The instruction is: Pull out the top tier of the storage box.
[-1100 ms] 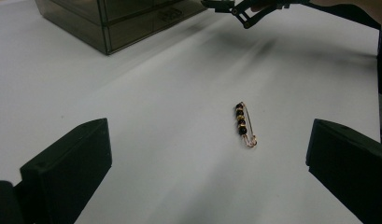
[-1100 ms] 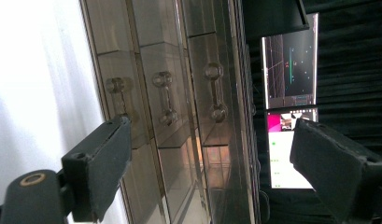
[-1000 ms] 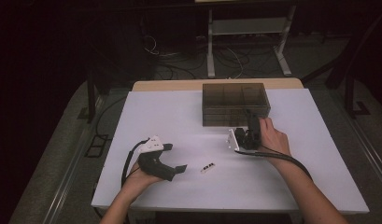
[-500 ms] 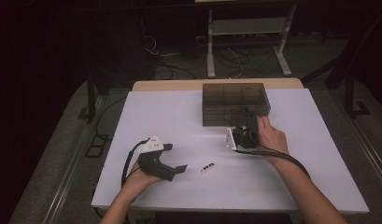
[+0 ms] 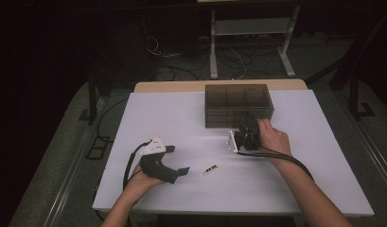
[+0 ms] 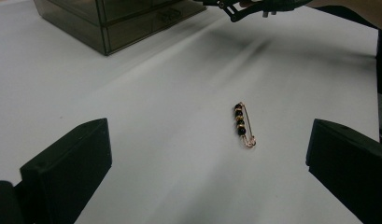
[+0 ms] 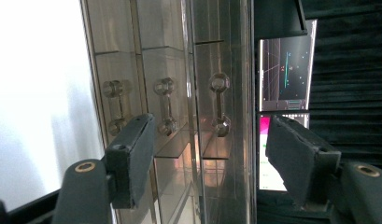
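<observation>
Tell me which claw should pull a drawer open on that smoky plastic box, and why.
Right. The right claw is at the front of the drawer box, open, with the drawer handles between its jaws in its own view. The left claw sits far off, open, facing the beaded pin.

You get a dim high view: the white tabletop [image 5: 181,123] is evenly lit from above while the floor and room around it sink into near black. In the left gripper view the tabletop glows bright, with soft streaked shadows running across it, and the near jaws blur. In the right gripper view the tabletop washes out at left, and the clear drawer box [image 7: 179,93] carries reflections and glare.
</observation>
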The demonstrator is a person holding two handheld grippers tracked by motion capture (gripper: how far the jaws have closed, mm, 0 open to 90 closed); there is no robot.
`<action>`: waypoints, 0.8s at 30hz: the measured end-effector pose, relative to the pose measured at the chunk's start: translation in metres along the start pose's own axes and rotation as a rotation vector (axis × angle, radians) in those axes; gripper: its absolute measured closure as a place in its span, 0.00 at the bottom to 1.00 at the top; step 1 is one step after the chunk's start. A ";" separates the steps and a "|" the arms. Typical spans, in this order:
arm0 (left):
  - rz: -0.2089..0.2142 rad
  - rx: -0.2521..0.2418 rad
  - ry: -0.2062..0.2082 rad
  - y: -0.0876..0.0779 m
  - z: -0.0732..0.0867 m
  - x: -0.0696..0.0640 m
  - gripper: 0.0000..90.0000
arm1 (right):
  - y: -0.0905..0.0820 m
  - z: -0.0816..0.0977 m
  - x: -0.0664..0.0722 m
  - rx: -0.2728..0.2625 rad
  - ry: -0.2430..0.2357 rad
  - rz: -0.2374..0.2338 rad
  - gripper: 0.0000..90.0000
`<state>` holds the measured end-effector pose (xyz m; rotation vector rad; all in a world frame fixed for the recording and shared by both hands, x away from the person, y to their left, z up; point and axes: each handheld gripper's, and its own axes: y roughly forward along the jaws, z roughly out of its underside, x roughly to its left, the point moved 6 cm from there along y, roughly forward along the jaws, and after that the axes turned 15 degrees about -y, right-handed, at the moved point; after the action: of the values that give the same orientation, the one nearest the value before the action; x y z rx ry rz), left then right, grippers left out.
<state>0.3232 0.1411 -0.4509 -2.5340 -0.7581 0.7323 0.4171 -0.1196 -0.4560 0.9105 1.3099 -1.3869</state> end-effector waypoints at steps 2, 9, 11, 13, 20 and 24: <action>0.000 0.000 0.000 0.000 0.000 0.000 0.00 | 0.000 0.000 -0.001 0.004 -0.002 0.007 0.39; 0.001 -0.001 0.000 0.000 0.000 0.000 0.00 | 0.001 0.001 -0.002 0.015 -0.002 0.013 0.47; 0.001 -0.001 0.000 0.000 0.000 0.000 0.00 | 0.002 0.001 -0.003 0.016 -0.001 0.011 0.50; 0.001 -0.001 0.001 0.000 0.000 0.000 0.00 | 0.002 0.001 -0.003 0.017 -0.004 0.009 0.52; -0.001 -0.001 0.002 0.000 0.000 0.000 0.00 | 0.004 0.001 -0.005 0.025 -0.011 0.009 0.61; -0.001 0.000 0.001 0.000 0.000 0.000 0.00 | 0.005 0.001 -0.006 0.029 -0.010 0.009 0.64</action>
<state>0.3232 0.1410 -0.4508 -2.5337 -0.7588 0.7305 0.4237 -0.1189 -0.4515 0.9264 1.2797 -1.4056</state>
